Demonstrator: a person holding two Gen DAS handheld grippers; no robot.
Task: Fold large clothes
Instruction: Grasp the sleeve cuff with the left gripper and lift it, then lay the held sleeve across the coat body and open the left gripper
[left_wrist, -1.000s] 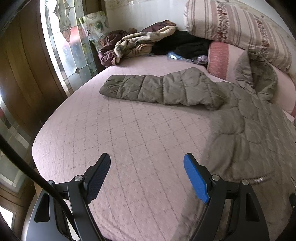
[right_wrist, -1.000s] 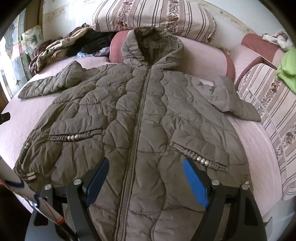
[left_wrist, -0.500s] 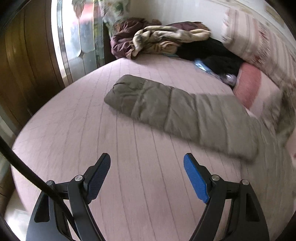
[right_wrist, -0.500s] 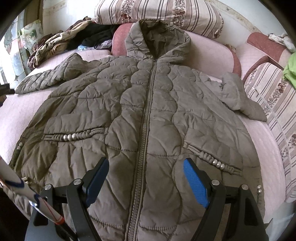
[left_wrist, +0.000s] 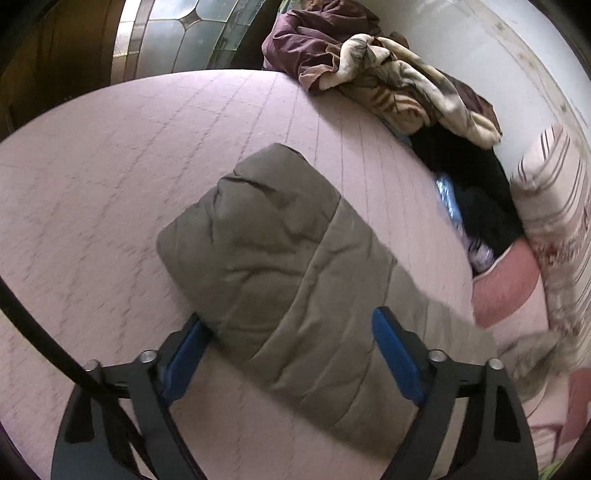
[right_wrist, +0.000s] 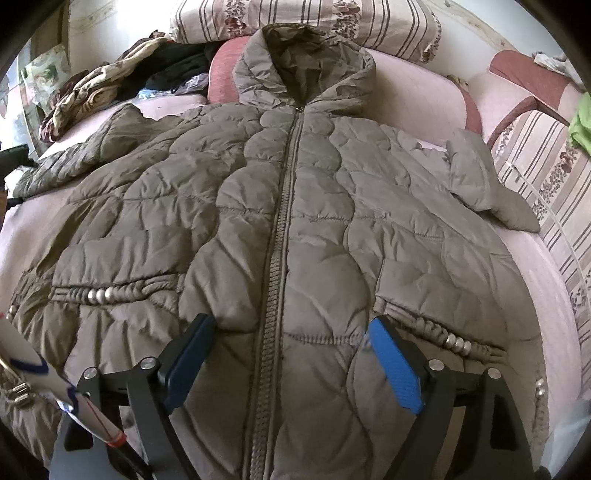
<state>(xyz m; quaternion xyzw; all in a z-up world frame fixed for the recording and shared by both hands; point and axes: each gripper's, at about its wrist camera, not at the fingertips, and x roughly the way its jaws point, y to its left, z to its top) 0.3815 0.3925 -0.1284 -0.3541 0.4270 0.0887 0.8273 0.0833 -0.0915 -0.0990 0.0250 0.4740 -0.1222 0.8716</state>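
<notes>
The big puffy coat (right_wrist: 295, 229) lies flat on the pink bed (right_wrist: 524, 266), front side up, zip closed. Its hood (right_wrist: 303, 62) points to the pillows (right_wrist: 332, 18) at the far end and its hem is at the near end, so the coat's long way runs from near to far, w/ the zip (right_wrist: 280, 221) as the middle line.

The left gripper (left_wrist: 288, 354) is right over one sleeve (left_wrist: 280, 266). Its jaws are wide apart and hold nothing. The sleeve sticks out sideways from the coat, and its end, the cuff, points up and left in the left view. The sleeve lies across the gap, btwn the two blue pads (left_wrist: 393, 358), a bit slanted. It looks v. close to the pads, but touching or not is hard to tell.

The right gripper (right_wrist: 291, 358) is also wide open and holds nothing. It hangs over the low part of the coat, w/ the zip running up btwn its fingers. The other sleeve (right_wrist: 487, 184) lies bent on the far right side, well apart from it.

So the left one is much nearer to a sleeve. Best guess: next it pinches that sleeve and brings it in across the coat, toward the zip. The sleeve is thick and soft, so the pinch may slip.

A heap of other clothes (left_wrist: 388, 81) sits at the far corner, not in the way.
</notes>
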